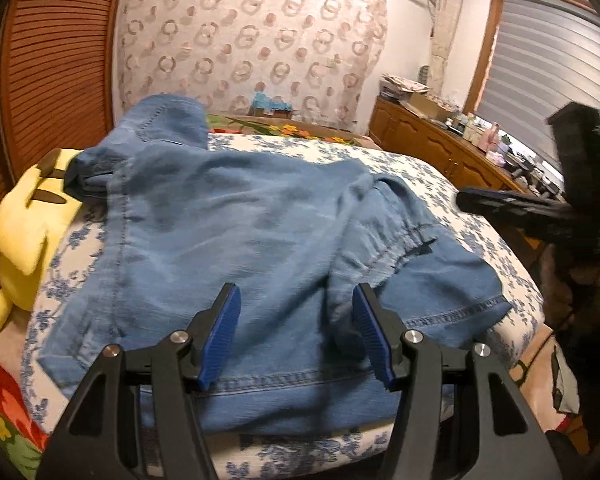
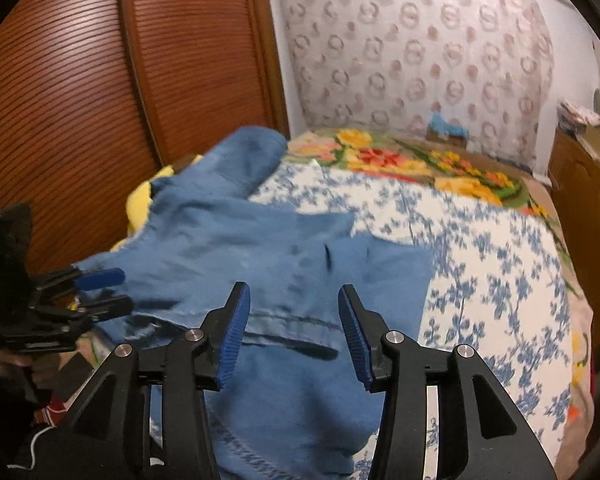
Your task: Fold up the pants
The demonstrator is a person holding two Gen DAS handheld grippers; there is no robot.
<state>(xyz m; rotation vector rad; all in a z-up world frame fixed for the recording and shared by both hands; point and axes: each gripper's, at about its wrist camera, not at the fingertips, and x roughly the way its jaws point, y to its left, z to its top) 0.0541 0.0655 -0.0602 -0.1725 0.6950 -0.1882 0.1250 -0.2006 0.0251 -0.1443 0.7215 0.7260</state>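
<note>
A bed (image 1: 440, 184) covered by a white sheet with blue flower print carries crumpled blue denim pants (image 1: 236, 232), a yellow plush toy (image 1: 28, 232) at its edge, and a bright floral blanket (image 2: 432, 164) beyond.

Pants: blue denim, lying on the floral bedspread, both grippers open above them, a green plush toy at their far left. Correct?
Not quite: the plush toy is yellow, not green, as the left wrist view shows. The rest holds: the denim pants lie on the floral bedspread, with the left gripper and right gripper open above them.

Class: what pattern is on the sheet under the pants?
Blue flowers on white sheet, clearest in the right wrist view.
</note>
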